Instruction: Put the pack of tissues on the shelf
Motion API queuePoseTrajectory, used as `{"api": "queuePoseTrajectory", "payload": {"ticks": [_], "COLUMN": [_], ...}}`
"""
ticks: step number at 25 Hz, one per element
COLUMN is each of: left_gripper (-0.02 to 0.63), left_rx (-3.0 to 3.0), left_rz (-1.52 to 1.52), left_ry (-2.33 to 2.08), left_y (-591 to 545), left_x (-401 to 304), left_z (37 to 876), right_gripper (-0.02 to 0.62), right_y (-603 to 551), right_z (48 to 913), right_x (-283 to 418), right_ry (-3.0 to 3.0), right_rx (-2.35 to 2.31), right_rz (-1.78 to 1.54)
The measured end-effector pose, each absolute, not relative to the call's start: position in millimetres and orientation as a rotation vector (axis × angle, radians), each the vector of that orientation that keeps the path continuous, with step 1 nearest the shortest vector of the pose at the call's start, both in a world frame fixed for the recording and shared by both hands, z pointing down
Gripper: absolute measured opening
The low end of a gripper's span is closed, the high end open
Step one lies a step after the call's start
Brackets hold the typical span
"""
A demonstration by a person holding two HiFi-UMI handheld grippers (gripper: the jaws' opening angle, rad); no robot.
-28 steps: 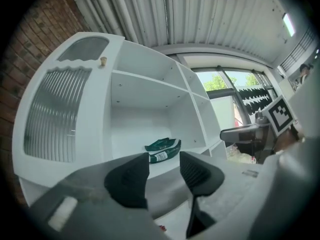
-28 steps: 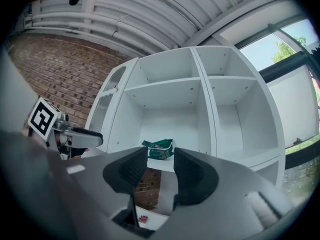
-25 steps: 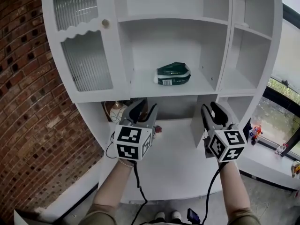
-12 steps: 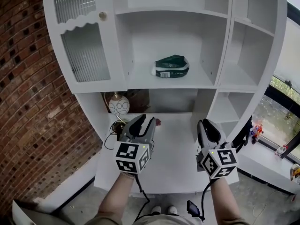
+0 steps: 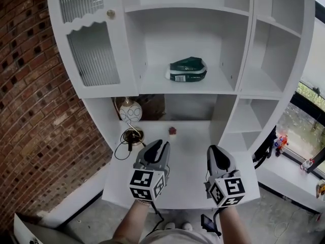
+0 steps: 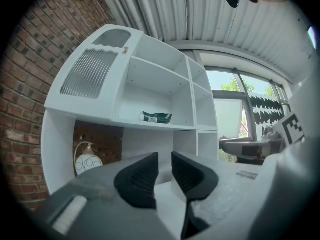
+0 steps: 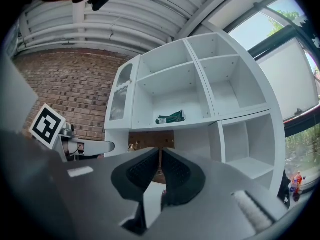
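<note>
The dark green pack of tissues (image 5: 187,69) lies on the middle shelf of the white cabinet (image 5: 152,88), untouched; it also shows in the left gripper view (image 6: 157,117) and the right gripper view (image 7: 171,117). Both grippers hang low over the white desk top (image 5: 188,182), well below and in front of the pack. My left gripper (image 5: 158,146) (image 6: 165,156) has just been closing; a narrow gap remains and nothing is between the jaws. The jaws of my right gripper (image 5: 216,151) (image 7: 160,151) have just been closing too and now nearly touch, empty.
A round patterned lamp (image 5: 131,112), a coiled cable (image 5: 133,136) and a small red object (image 5: 172,131) sit at the back of the desk. A ribbed glass door (image 5: 94,50) closes the upper left compartment. A brick wall (image 5: 30,111) stands on the left, a window sill (image 5: 284,172) on the right.
Both grippers have sunk from just under the shelf down toward the desk's front edge, and their jaws have narrowed. The pack has not moved.
</note>
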State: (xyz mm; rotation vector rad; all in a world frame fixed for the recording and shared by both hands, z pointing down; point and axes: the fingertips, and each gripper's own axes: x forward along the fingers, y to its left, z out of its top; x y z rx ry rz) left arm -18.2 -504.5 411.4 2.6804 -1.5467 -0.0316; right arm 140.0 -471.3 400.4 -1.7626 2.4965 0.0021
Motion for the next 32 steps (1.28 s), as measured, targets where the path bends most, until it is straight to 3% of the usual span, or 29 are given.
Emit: {"api": "queuePoseTrajectory", "payload": {"ticks": [21, 32], "left_gripper": [0.009, 0.008], "left_rx": [2.626, 2.645], "left_rz": [0.059, 0.035], "left_ry": [-1.667, -1.627], "left_y": [-452.6, -435.3], "left_x": [-43.9, -35.4], "left_z": [450.3, 455.4], "right_gripper": [0.006, 0.005], "right_y": [-423.4, -409.7], "right_z": [433.8, 440.4], "right_x": [131.7, 128.4], "right_ry": [2.554, 2.551], "right_rx": [-1.787, -1.790], "right_rz": [0.030, 0.041]}}
